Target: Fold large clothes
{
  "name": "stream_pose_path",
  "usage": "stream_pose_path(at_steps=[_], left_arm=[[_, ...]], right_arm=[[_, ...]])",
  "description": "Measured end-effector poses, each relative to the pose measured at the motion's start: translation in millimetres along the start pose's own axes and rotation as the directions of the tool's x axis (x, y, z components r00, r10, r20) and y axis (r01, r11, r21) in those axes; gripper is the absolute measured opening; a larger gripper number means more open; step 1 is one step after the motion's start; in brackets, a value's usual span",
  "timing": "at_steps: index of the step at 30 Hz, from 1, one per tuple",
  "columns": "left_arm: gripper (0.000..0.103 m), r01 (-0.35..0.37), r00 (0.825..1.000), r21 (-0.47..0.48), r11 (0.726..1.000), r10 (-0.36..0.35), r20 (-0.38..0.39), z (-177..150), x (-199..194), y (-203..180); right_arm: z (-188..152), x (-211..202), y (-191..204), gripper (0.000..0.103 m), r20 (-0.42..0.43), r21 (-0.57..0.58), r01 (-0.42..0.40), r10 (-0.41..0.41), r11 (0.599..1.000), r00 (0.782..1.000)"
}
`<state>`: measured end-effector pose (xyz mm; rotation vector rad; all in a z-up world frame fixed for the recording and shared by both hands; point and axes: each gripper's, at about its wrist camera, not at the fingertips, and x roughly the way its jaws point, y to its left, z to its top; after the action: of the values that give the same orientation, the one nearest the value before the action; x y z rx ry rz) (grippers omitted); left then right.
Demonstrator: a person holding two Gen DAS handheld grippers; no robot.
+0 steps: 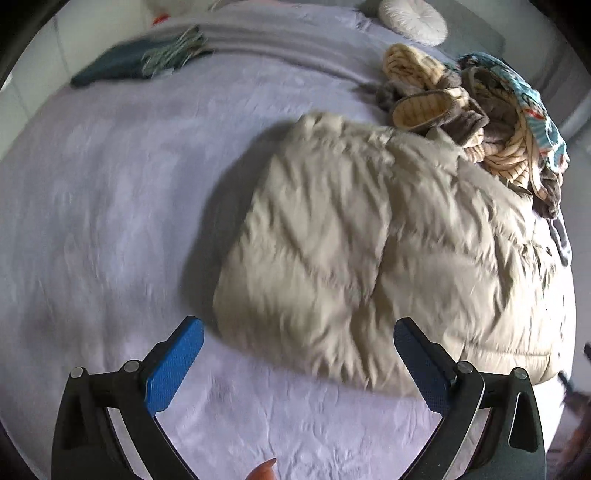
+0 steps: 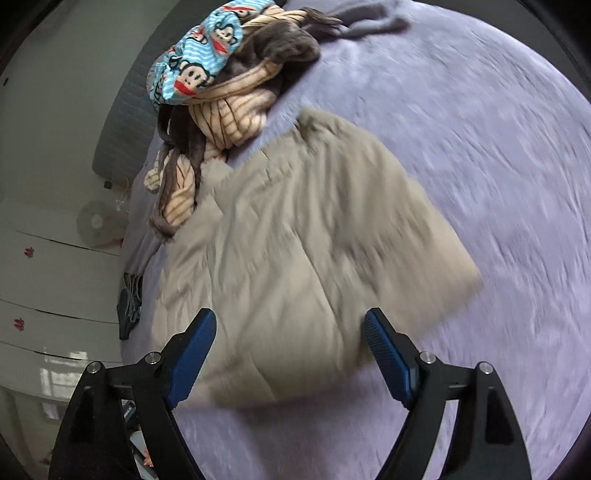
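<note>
A beige quilted puffer jacket (image 1: 376,236) lies folded in a rough rectangle on the lilac bed sheet (image 1: 110,206). It also shows in the right wrist view (image 2: 295,251). My left gripper (image 1: 299,328) is open and empty, hovering above the jacket's near left corner. My right gripper (image 2: 290,319) is open and empty, hovering above the jacket's near edge. Both views are motion-blurred.
A heap of clothes (image 1: 476,110), striped cream, brown and a blue monkey-print piece (image 2: 199,62), lies against the jacket's far side. A dark green fringed cloth (image 1: 136,62) and a white pillow (image 1: 413,18) lie at the far end. White drawers (image 2: 48,277) stand beside the bed.
</note>
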<state>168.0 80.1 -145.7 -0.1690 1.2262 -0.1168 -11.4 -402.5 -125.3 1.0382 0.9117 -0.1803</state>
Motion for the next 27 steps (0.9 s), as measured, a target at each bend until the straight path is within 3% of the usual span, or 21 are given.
stream_pose_path(at_steps=[1, 8, 14, 23, 25, 27], left_arm=[[0.103, 0.006, 1.000, -0.019, 1.000, -0.007, -0.011, -5, 2, 3], [0.103, 0.146, 0.984, -0.186, 0.972, -0.162, -0.077, -24, 23, 25], [0.103, 0.281, 0.946, -0.326, 0.903, -0.318, -0.065, -22, 47, 32], [0.103, 0.279, 0.952, -0.400, 0.873, -0.308, -0.007, 2, 76, 26], [0.103, 0.286, 0.948, -0.446, 0.848, -0.318, 0.002, 1, 79, 31], [0.103, 0.316, 0.934, -0.498, 0.808, -0.357, 0.014, -1, 85, 37]], right_arm=[[-6, 1, -5, 0.102, -0.008, 0.013, -0.004, 0.004, 1.000, 1.000], [-33, 26, -42, 0.103, -0.054, 0.182, -0.080, 0.091, 0.980, 0.994], [-36, 51, -52, 0.103, -0.031, 0.292, -0.173, 0.190, 0.941, 0.981], [-27, 94, -40, 0.103, -0.021, 0.386, -0.304, 0.338, 0.871, 0.941], [-25, 101, -39, 0.103, 0.002, 0.397, -0.329, 0.358, 0.857, 0.934], [-25, 106, -38, 0.103, 0.020, 0.401, -0.352, 0.375, 0.846, 0.927]])
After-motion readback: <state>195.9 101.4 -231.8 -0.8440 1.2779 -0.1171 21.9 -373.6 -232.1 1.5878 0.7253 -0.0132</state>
